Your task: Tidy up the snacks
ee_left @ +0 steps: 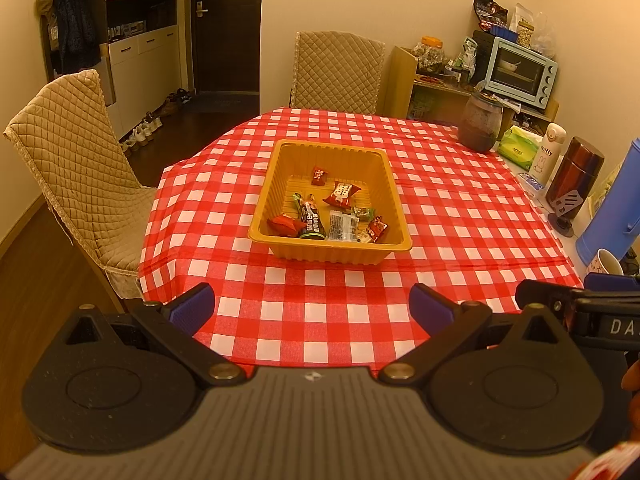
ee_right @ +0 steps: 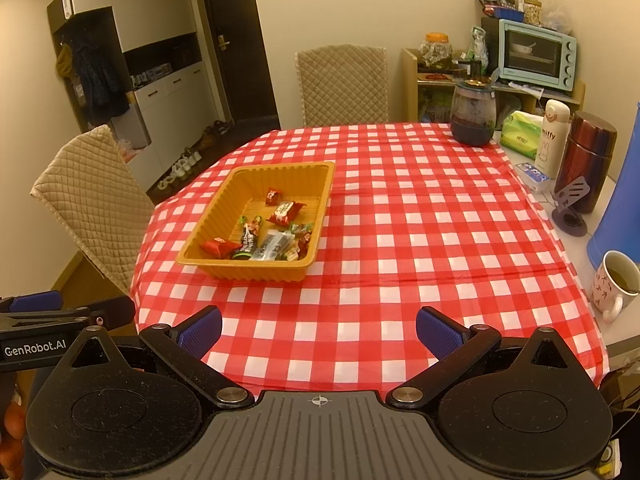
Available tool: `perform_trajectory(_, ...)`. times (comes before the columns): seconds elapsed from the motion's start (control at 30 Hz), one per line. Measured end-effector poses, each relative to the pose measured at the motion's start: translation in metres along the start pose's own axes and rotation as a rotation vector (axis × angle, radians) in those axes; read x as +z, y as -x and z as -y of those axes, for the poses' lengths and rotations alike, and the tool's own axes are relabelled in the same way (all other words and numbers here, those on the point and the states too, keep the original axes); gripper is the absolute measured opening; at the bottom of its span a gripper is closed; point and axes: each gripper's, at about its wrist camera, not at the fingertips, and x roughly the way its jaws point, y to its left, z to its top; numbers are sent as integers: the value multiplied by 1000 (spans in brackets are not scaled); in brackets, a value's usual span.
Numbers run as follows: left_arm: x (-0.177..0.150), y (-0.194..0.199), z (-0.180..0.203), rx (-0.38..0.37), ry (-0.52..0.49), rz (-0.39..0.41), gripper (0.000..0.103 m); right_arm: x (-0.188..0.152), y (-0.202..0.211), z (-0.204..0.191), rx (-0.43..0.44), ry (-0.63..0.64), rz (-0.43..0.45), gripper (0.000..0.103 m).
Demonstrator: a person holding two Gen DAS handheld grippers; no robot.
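Note:
A yellow ribbed plastic tray (ee_left: 330,250) (ee_right: 244,270) stands on the red-and-white checked tablecloth (ee_left: 360,312) (ee_right: 400,240). Several wrapped snacks lie inside it: red packets (ee_left: 341,193) (ee_right: 285,213), a dark green bar (ee_left: 310,218) (ee_right: 249,240) and a clear packet (ee_left: 342,226) (ee_right: 274,245). My left gripper (ee_left: 312,308) is open and empty, over the table's near edge, well short of the tray. My right gripper (ee_right: 319,330) is open and empty, near the front edge, right of the tray. Each gripper shows at the edge of the other's view.
Two quilted chairs (ee_left: 80,184) (ee_right: 344,84) stand at the left and far sides. At the right edge are a dark jar (ee_right: 474,114), tissue pack (ee_right: 520,134), white bottle (ee_right: 554,138), brown flask (ee_right: 590,160), blue jug (ee_right: 620,216) and a full mug (ee_right: 614,286).

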Motion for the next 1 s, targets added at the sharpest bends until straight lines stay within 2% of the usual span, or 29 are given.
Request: perform_trajectory(1.0, -7, -3, 2, -9, 12, 7, 103, -7, -4, -4, 1, -9, -9, 102)
